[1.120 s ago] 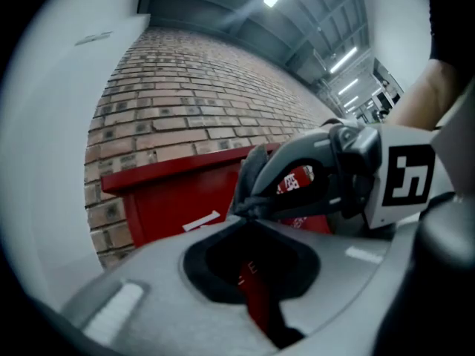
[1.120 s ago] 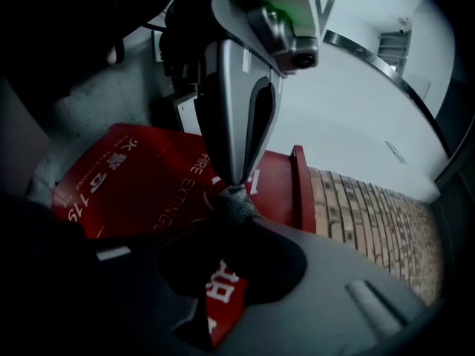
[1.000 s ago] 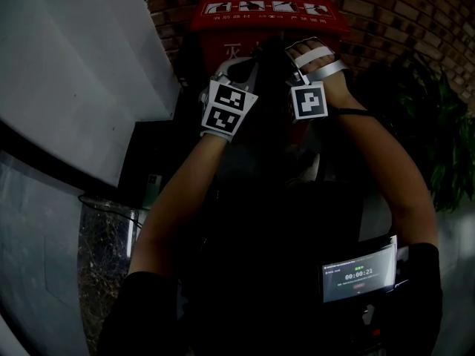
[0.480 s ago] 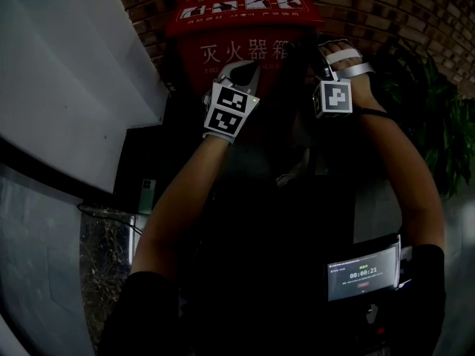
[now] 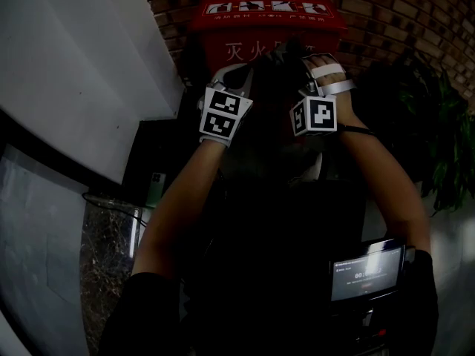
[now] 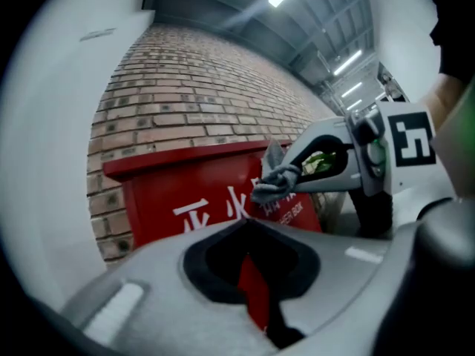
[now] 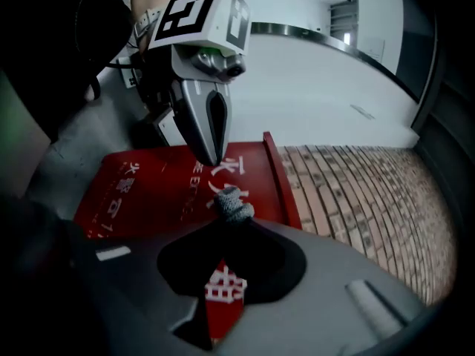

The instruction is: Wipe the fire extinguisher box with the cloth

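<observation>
Pinching a small grey cloth (image 7: 232, 202) in its closed tips, the right claw (image 7: 231, 221) holds the wad at the front of the red fire extinguisher box (image 7: 133, 191), near its white characters. The left claw (image 6: 249, 225), shut on nothing, hangs just beside, facing that box. A brick wall (image 6: 185, 87) stands behind the box.

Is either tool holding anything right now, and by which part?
The right tool pinches the grey cloth by a bunched wad at its jaw tips. The left tool holds nothing.
</observation>
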